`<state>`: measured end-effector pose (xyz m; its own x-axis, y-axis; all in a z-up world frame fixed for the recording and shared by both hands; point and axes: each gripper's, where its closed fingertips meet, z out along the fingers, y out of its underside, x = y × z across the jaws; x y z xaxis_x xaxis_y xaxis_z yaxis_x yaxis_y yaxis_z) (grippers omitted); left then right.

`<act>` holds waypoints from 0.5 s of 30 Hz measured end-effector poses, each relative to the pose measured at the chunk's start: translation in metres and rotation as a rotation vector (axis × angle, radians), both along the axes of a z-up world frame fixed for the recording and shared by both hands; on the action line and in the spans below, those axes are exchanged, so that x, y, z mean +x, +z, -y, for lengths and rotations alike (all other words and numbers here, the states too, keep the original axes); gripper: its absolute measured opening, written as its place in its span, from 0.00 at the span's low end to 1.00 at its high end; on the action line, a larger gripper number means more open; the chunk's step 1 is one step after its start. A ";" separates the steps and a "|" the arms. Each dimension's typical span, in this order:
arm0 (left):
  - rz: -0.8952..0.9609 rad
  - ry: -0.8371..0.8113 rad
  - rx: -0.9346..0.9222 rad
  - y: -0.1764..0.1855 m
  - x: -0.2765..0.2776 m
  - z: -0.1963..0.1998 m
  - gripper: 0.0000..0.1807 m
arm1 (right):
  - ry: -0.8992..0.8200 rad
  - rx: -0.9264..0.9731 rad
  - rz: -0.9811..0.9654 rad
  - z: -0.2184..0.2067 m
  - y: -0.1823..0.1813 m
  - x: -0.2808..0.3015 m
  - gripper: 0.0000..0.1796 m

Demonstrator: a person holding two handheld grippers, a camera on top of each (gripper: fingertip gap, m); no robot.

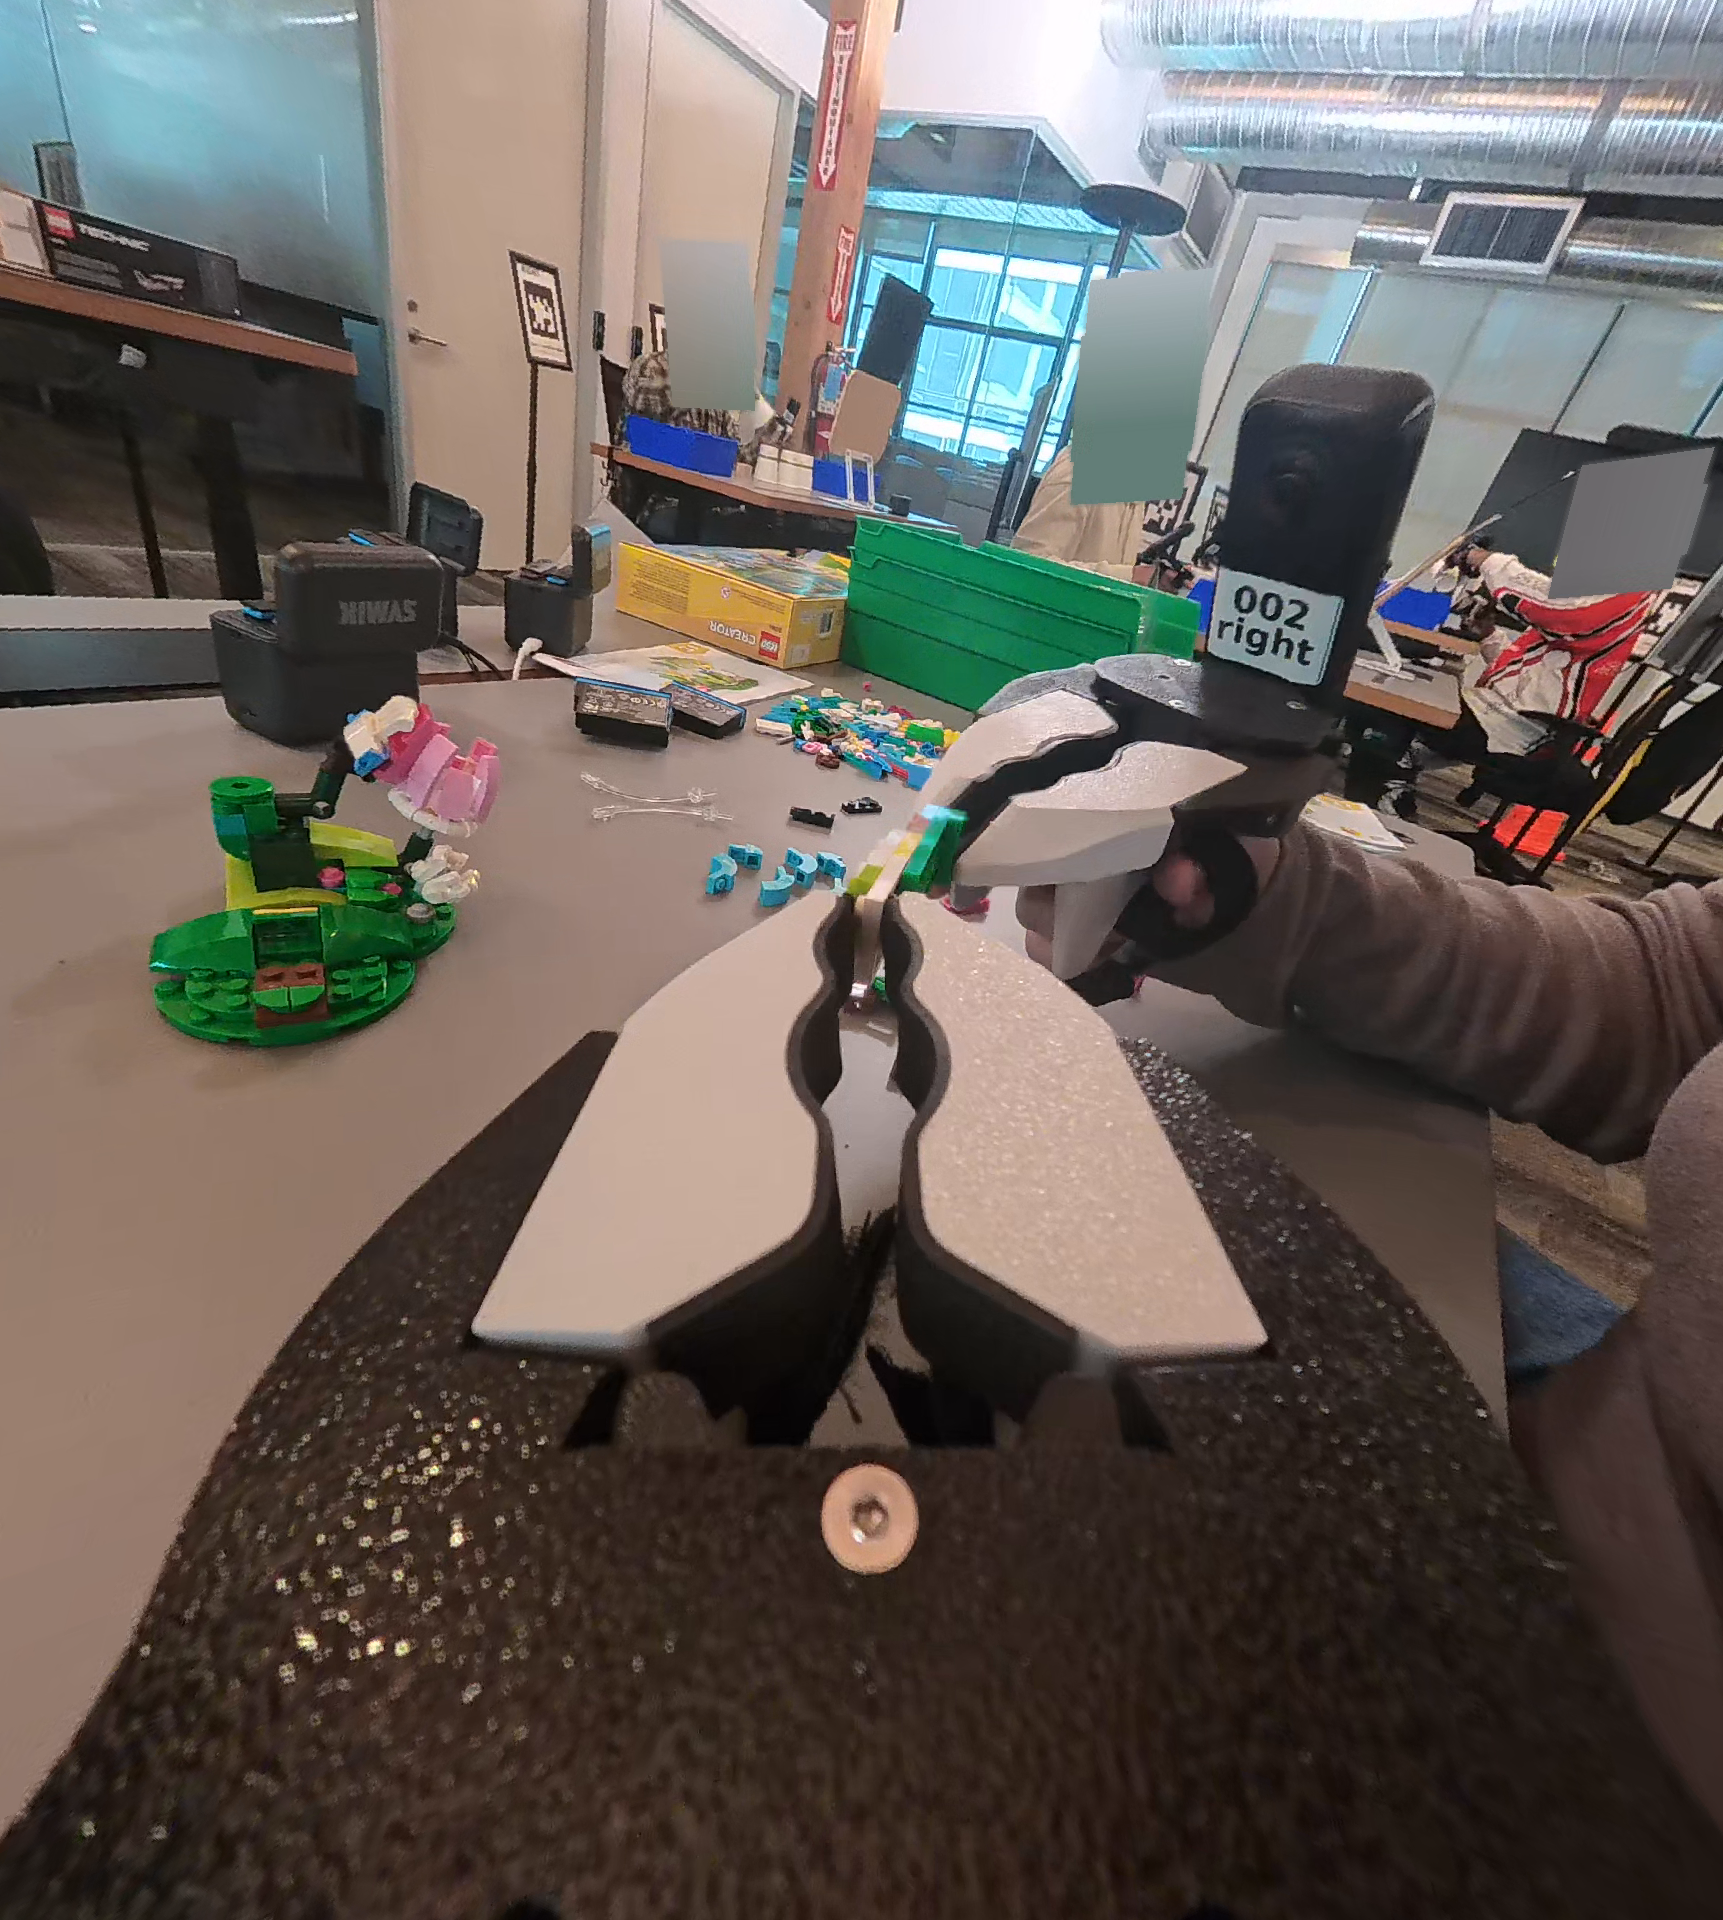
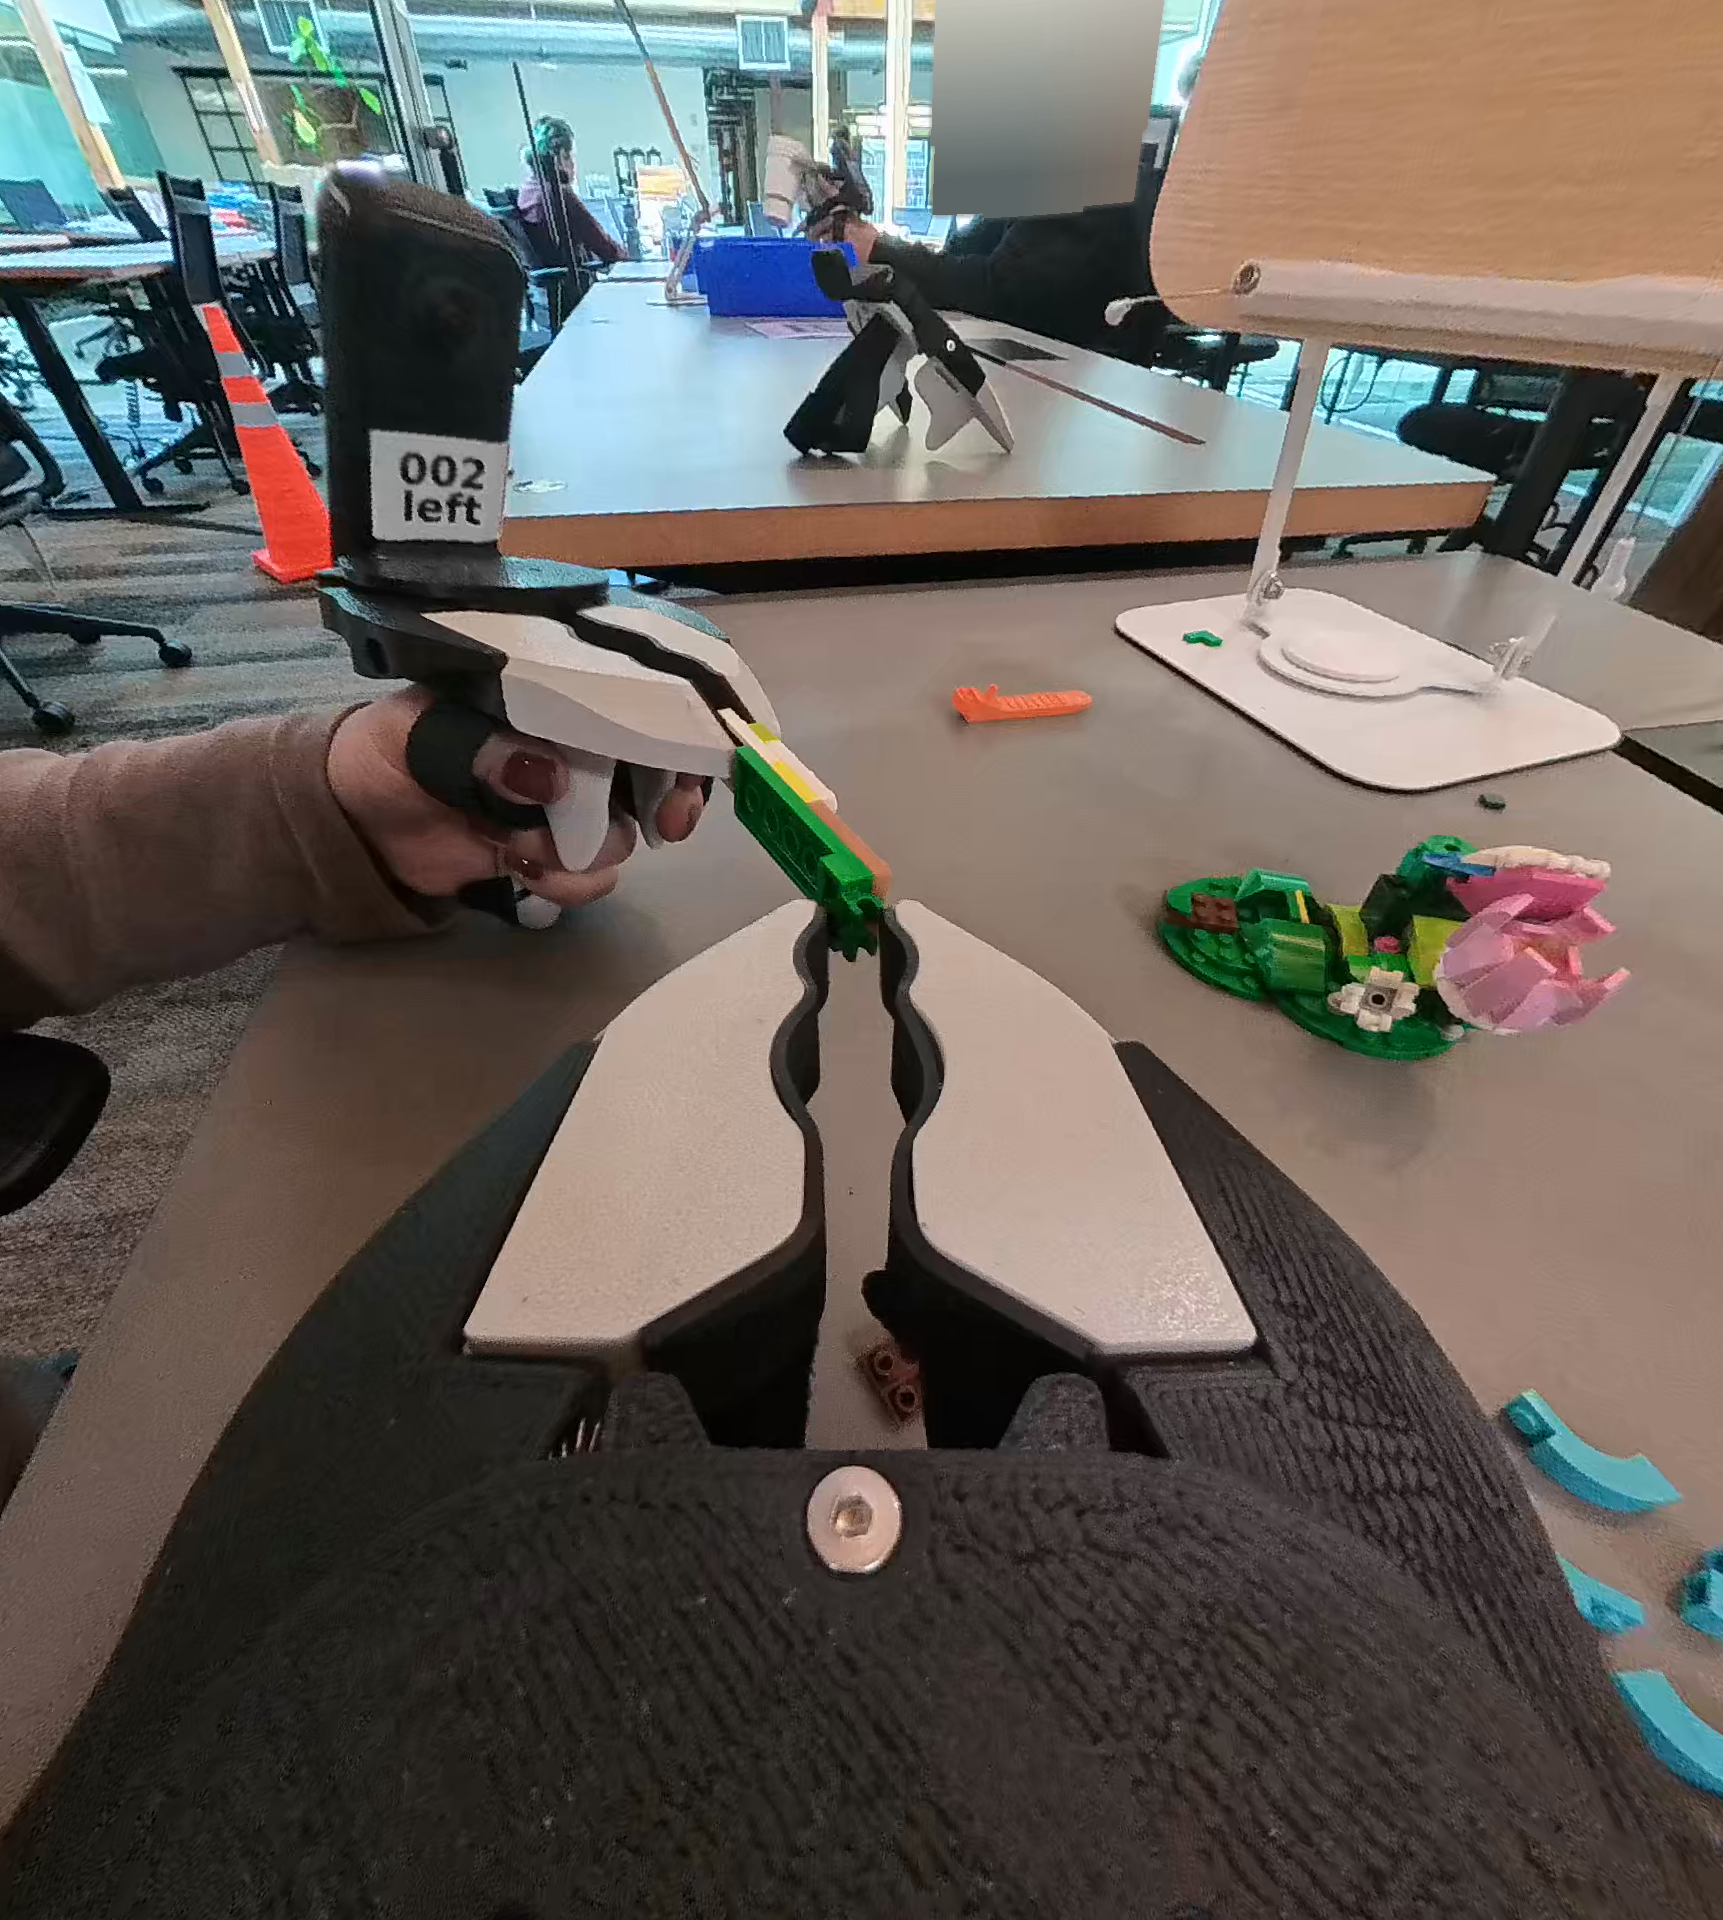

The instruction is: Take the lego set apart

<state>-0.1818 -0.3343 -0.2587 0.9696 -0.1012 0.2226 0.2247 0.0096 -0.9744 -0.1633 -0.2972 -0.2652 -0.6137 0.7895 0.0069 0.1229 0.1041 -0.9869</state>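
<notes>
A small stack of lego plates [image 1: 907, 854], green with white, yellow and brown layers, is held in the air between both grippers above the grey table [image 1: 57, 1091]. My left gripper [image 1: 862, 914] is shut on its pale end. My right gripper [image 2: 852, 920] is shut on its green end [image 2: 807, 826]. Each gripper also shows in the other's view: the right gripper [image 1: 945, 844] and the left gripper [image 2: 758, 743]. The rest of the lego set [image 1: 317, 883], a pink flower on green lily pads, stands on the table to the left; it also shows in the right wrist view [image 2: 1387, 956].
Loose blue curved pieces [image 1: 774, 868] and a pile of mixed bricks [image 1: 857, 732] lie behind the grippers. An orange brick separator [image 2: 1018, 703] and a white stand [image 2: 1356, 686] sit farther off. Green bins [image 1: 1002, 613], a yellow box [image 1: 732, 603] and black chargers [image 1: 337, 644] line the table's back. Left tips and right tips are each some 20 cm from the lego set [image 1: 317, 883]. The right camera catches it too, in the right wrist view [image 2: 1367, 933].
</notes>
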 end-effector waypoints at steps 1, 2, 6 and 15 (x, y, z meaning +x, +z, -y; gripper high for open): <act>0.006 0.000 0.003 0.000 0.000 0.000 0.02 | -0.002 0.004 -0.004 0.000 0.001 0.000 0.04; 0.005 0.007 0.004 0.000 -0.001 0.000 0.03 | -0.014 0.017 -0.011 0.000 0.002 -0.001 0.03; -0.022 0.080 -0.043 -0.003 -0.007 -0.002 0.03 | -0.132 0.167 -0.090 -0.004 0.002 -0.007 0.03; -0.023 0.216 -0.141 -0.014 -0.017 -0.005 0.02 | -0.278 0.571 -0.291 -0.015 0.003 -0.011 0.02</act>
<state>-0.1985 -0.3288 -0.2724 0.9704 0.1390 0.1974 0.2099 -0.0813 -0.9743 -0.1739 -0.2825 -0.2619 -0.3001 0.7406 0.6012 -0.0407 0.6197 -0.7838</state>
